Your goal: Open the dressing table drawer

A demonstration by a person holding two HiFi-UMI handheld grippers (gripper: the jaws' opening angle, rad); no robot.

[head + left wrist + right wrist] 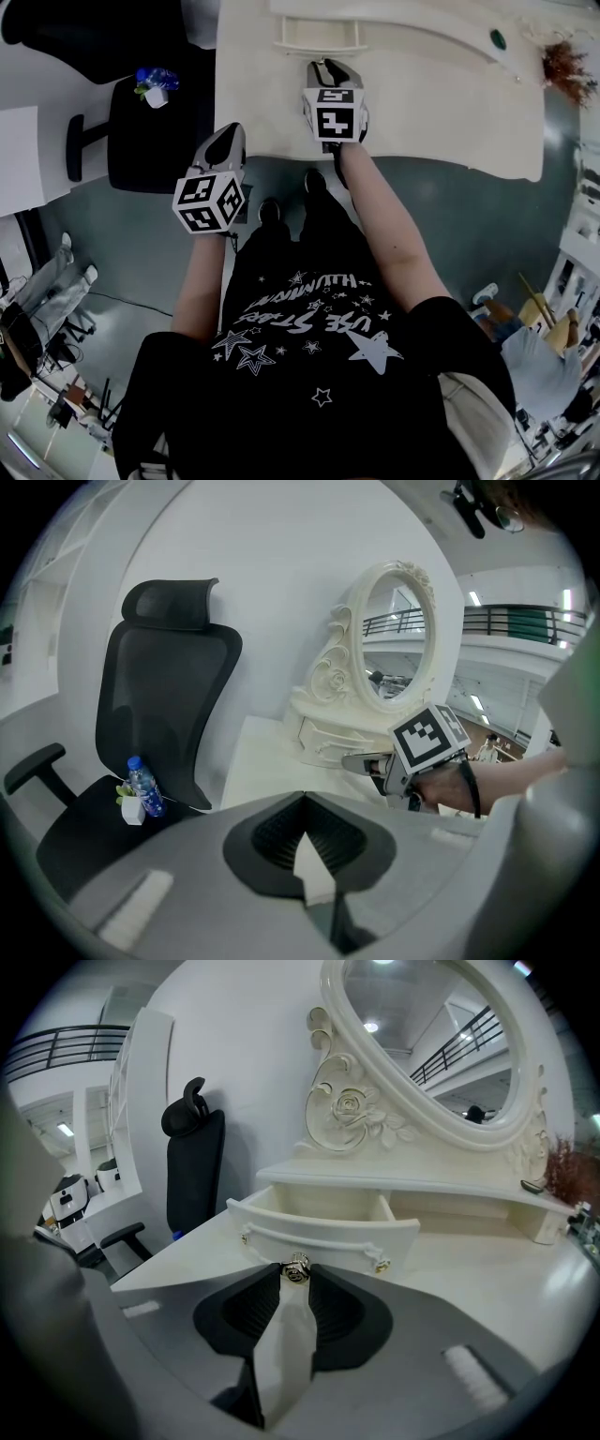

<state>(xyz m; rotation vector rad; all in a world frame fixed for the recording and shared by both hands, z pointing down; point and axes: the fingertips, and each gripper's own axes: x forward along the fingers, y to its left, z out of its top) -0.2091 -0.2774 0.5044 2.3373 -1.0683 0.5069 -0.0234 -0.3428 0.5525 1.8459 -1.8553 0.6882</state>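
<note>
The small white drawer [328, 1232] of the dressing table stands pulled out, its inside showing. My right gripper [297, 1274] is shut on the drawer's metal knob [297, 1267] at the middle of its front. In the head view the right gripper [323, 67] reaches over the tabletop to the drawer [319, 37]. My left gripper [228, 141] hangs off the table's left edge, shut with nothing in it. In the left gripper view the left gripper [305, 797] points at the drawer [328, 738] and the right gripper [361, 761].
An oval mirror [441, 1044] in a carved white frame rises behind the drawer. The white tabletop [441, 103] stretches right. A black office chair [150, 141] stands left of the table with a blue-capped bottle [155, 77] on its seat. A reddish dried plant [565, 66] sits far right.
</note>
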